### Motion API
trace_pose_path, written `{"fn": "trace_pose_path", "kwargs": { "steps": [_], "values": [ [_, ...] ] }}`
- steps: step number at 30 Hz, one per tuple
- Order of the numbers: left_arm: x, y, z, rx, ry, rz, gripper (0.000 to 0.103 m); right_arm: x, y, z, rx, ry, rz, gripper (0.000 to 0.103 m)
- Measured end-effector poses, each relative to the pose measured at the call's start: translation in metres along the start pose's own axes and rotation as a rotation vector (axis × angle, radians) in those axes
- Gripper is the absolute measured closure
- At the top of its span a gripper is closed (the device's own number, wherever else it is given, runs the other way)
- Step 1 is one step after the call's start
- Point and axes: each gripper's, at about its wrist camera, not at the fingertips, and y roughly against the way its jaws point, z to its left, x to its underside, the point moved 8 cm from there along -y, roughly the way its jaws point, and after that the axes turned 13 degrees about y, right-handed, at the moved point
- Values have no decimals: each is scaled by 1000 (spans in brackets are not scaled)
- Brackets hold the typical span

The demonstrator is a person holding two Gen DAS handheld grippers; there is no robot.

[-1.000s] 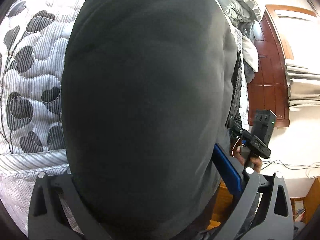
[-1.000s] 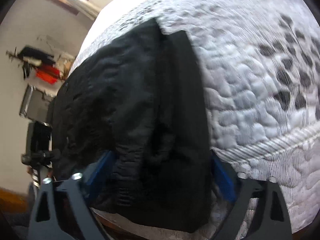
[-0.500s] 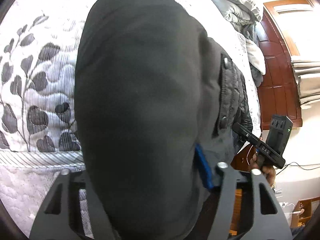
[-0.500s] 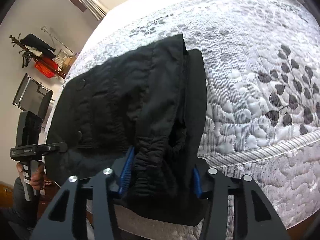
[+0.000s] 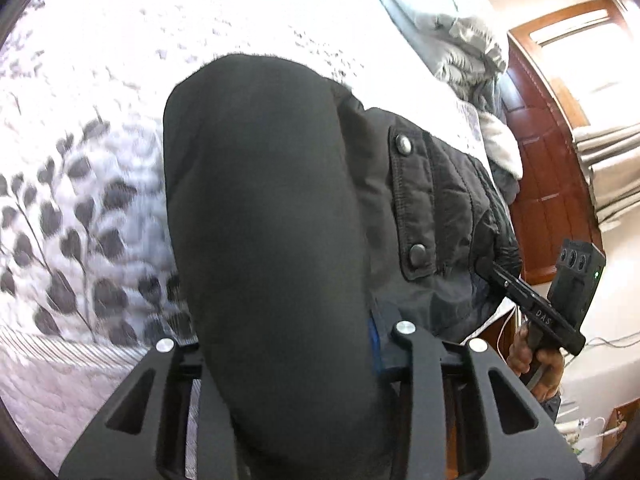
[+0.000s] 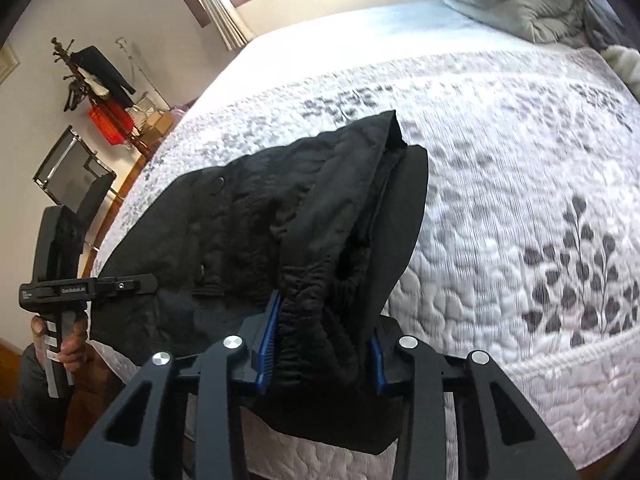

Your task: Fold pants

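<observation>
Black pants [image 6: 280,208] lie on the bed, their near end raised. My right gripper [image 6: 322,354] has the bunched elastic waistband between its blue pads [image 6: 269,340], which press on it while the jaws are still closing. In the left wrist view a smooth black fold of the pants [image 5: 264,208] fills my left gripper [image 5: 288,344]. One blue pad [image 5: 374,340] shows against the cloth, the other is hidden, and these jaws are closing too. Each view catches the other gripper in a hand: the right gripper [image 5: 536,312], the left gripper [image 6: 80,284].
The bed has a white quilted cover [image 6: 520,160] with grey leaves. A grey duvet [image 6: 520,0] is piled at its far end. A coat rack [image 6: 92,76] and a chair [image 6: 72,172] stand beyond the bed's left side. A dark wooden panel [image 5: 552,184] stands at the right.
Both pairs of jaws have narrowed onto the pants. Both grippers have risen and lifted the near end of the pants, so more of the bed shows.
</observation>
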Motion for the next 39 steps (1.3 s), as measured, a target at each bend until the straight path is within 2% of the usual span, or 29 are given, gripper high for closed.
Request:
{"fn": "trace_pose_path", "kwargs": {
  "steps": [9,14,17,19,21,24,26,27,29,31,33,36,39],
  "values": [
    [-60,25,-6,-15,-11,-116,71,-74,-27,1,-2,61,-69,66],
    [-94,6,23,-40,29,-123,68,-93,-68,-8,-24,30,-45,66],
    [-100,-11,44,-52,50,-109,51,-84,-106,-26,0,-26,20,63],
    [-99,-15,51,-41,43,-117,43,-75,-118,-37,-6,-66,33,53],
    [-96,-17,56,-45,35,-128,34,-68,-119,-41,-32,-101,23,48],
    [-88,-13,62,-62,19,-153,29,-56,-115,-46,-41,-133,15,36],
    [-86,-10,66,-75,25,-165,23,-49,-107,-51,-79,-177,-15,36],
    [-84,-3,71,-104,31,-188,15,-45,-105,-54,-95,-199,-26,35],
    [-86,4,74,-123,25,-225,13,-35,-98,-62,-144,-260,-53,35],
    [-83,14,81,-130,31,-229,13,-27,-92,-63,-160,-280,-71,34],
    [-78,24,89,-140,61,-240,13,-25,-87,-65,-155,-297,-74,33],
    [-70,38,93,-159,92,-266,13,-12,-74,-76,-167,-394,-118,29],
    [-59,54,94,-194,108,-309,13,-5,-62,-80,-137,-415,-122,29]
  ]
}}
